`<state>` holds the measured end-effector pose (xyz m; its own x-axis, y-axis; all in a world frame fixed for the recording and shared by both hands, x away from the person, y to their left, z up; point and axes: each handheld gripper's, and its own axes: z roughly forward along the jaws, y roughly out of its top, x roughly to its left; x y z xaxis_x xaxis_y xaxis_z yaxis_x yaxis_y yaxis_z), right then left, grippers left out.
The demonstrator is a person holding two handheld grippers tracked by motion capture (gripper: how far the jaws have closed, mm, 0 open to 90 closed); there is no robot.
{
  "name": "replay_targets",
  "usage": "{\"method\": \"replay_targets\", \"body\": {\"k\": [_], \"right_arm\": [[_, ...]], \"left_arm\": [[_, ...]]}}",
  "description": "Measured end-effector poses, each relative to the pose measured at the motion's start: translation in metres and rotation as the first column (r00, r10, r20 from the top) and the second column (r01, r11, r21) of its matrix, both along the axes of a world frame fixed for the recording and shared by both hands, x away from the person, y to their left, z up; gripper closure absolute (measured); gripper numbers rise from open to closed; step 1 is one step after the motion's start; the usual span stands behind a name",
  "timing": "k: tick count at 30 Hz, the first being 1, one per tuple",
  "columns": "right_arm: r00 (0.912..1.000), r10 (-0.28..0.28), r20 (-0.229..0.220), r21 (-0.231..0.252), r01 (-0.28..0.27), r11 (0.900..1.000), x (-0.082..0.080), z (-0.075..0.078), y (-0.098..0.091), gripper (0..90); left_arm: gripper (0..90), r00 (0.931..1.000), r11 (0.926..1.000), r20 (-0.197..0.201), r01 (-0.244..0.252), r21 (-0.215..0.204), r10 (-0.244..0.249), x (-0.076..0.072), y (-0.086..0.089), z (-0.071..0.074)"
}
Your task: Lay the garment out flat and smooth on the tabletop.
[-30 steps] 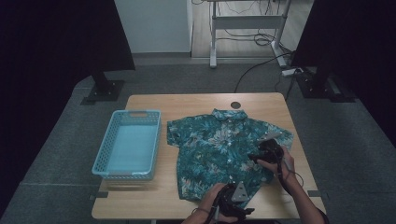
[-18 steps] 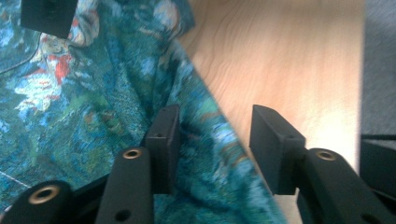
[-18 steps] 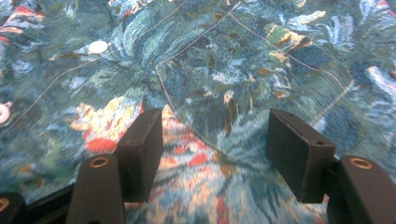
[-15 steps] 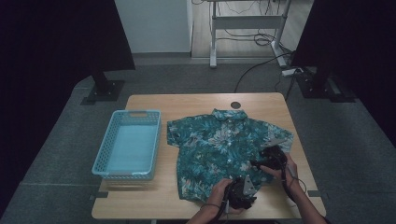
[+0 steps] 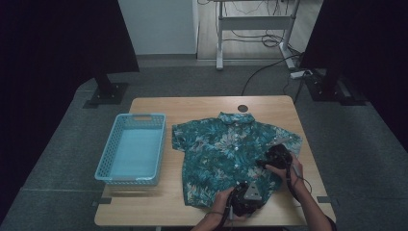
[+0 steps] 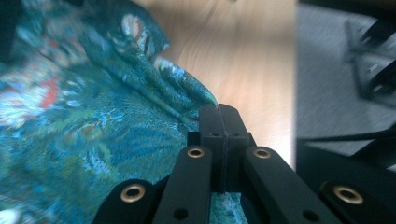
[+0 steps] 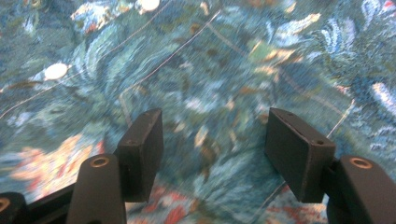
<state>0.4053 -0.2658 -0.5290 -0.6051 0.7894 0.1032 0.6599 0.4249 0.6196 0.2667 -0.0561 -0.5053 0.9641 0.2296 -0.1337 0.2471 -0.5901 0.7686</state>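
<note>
Left gripper [image 6: 218,112]: the 2 jaws have just been closing and now stand pressed together. A fold of the shirt's [image 6: 93,116] hem edge runs up to their tips; whether cloth is caught between the pads cannot be told. In the high view this gripper [image 5: 246,195] sits at the shirt's [image 5: 226,154] near right corner, close to the table's front edge.

Right gripper [image 7: 214,144]: the 2 jaws stand spread, pads apart, directly above the patterned cloth [image 7: 210,70] and pinching nothing. In the high view it [image 5: 269,161] is over the shirt's right side, below the right sleeve.

Shirt: teal, floral print, short sleeves, lying flat, front up and buttoned, collar towards the far edge, on the right half of the wooden table [image 5: 202,103].

Container: 1 light blue plastic basket [image 5: 131,177], on the table just left of the shirt, apart from it. Its interior shows bare floor.
</note>
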Motion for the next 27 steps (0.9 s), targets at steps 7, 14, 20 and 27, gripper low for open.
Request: {"method": "replay_targets", "body": {"k": [7,14,20,27], "right_arm": [[0.9995,0.023,-0.021,0.007,-0.022,0.9997,0.003,0.001,0.000,33.8],[0.9996,0.026,-0.010,0.025,-0.025,0.9994,0.004,-0.001,-0.004,32.6],[0.9999,0.010,-0.008,0.038,-0.010,0.9992,0.007,-0.002,-0.010,32.7],[0.9999,0.003,0.015,0.026,-0.003,0.9997,0.003,-0.003,-0.009,32.1]], "left_arm": [[89.8,0.9956,0.9904,-0.089,-0.040,-0.132,0.029,0.010,0.028,0.018],[87.0,0.9882,0.9781,-0.137,-0.094,-0.186,0.068,0.021,0.037,0.017],[71.9,0.9938,0.9810,-0.087,-0.084,-0.175,0.069,0.014,0.041,0.026],[54.8,0.9833,0.9805,-0.081,-0.171,-0.097,0.163,0.026,0.053,0.009]]}}
